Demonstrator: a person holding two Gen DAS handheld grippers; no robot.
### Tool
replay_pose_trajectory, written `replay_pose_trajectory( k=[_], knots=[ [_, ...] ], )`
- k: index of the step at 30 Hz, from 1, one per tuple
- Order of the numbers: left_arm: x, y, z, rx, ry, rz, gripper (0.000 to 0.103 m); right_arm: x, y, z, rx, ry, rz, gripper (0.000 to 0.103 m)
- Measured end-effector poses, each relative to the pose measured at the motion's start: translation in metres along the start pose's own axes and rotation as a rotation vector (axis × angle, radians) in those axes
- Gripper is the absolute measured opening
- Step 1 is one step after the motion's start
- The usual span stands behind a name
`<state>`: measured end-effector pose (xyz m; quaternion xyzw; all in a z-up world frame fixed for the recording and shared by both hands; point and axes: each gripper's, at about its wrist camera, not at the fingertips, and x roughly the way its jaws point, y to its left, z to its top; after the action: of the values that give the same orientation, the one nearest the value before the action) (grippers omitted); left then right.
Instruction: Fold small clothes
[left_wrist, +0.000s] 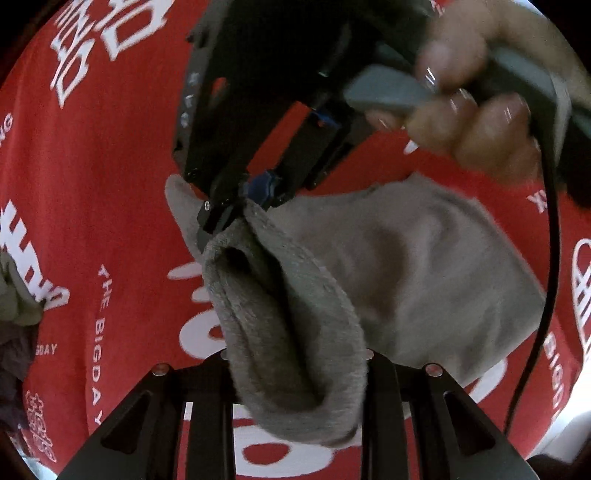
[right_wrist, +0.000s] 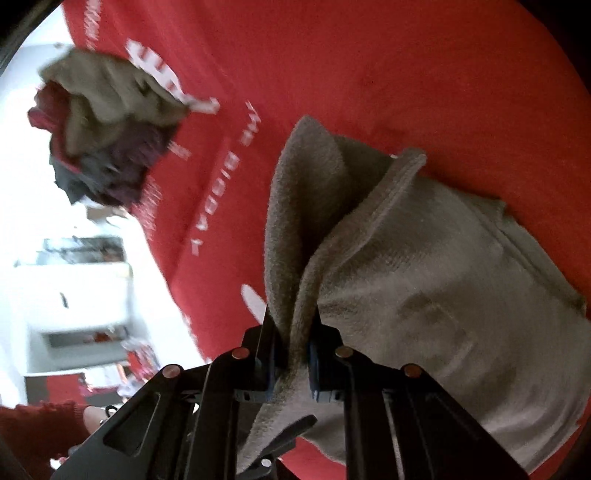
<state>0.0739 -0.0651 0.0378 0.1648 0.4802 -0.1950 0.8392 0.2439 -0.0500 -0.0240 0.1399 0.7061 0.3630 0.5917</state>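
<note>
A small grey knit garment lies partly lifted over a red tablecloth with white lettering. My left gripper is shut on the garment's ribbed hem, which bunches between its fingers. My right gripper shows in the left wrist view, shut on the far end of the same hem, with a hand on its handle. In the right wrist view my right gripper pinches a fold of the grey garment, whose body spreads to the right on the red cloth.
A pile of other small clothes, olive, maroon and dark, sits near the table's edge; it also shows at the left rim of the left wrist view. A black cable hangs from the right gripper. Bright room beyond the table edge.
</note>
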Motion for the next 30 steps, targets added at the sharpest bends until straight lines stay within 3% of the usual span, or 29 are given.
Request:
replay_pose_trajectory(
  k=[5,9,15,18,24,30],
  knots=[
    [-0.023,-0.039,0.029,0.062,-0.052,-0.03,0.028,-0.062,-0.021,-0.038,0.017,-0.168,0.105,0.015],
    [-0.035,-0.088,0.047,0.171,-0.089,-0.048,0.028,-0.112,-0.042,-0.082,0.031,-0.293,0.165,0.015],
    [-0.015,-0.164,0.057,0.311,-0.072,-0.121,0.028,-0.157,-0.103,-0.154,0.153,-0.453,0.189,0.015],
    [0.012,-0.198,0.051,0.366,-0.02,-0.15,0.028,-0.16,-0.15,-0.191,0.263,-0.493,0.164,0.015],
    [0.05,-0.239,0.026,0.43,0.066,-0.174,0.028,-0.126,-0.236,-0.241,0.473,-0.488,0.125,0.015],
    [0.044,-0.246,0.024,0.429,0.065,-0.159,0.028,-0.114,-0.249,-0.253,0.528,-0.502,0.158,0.016]
  ],
)
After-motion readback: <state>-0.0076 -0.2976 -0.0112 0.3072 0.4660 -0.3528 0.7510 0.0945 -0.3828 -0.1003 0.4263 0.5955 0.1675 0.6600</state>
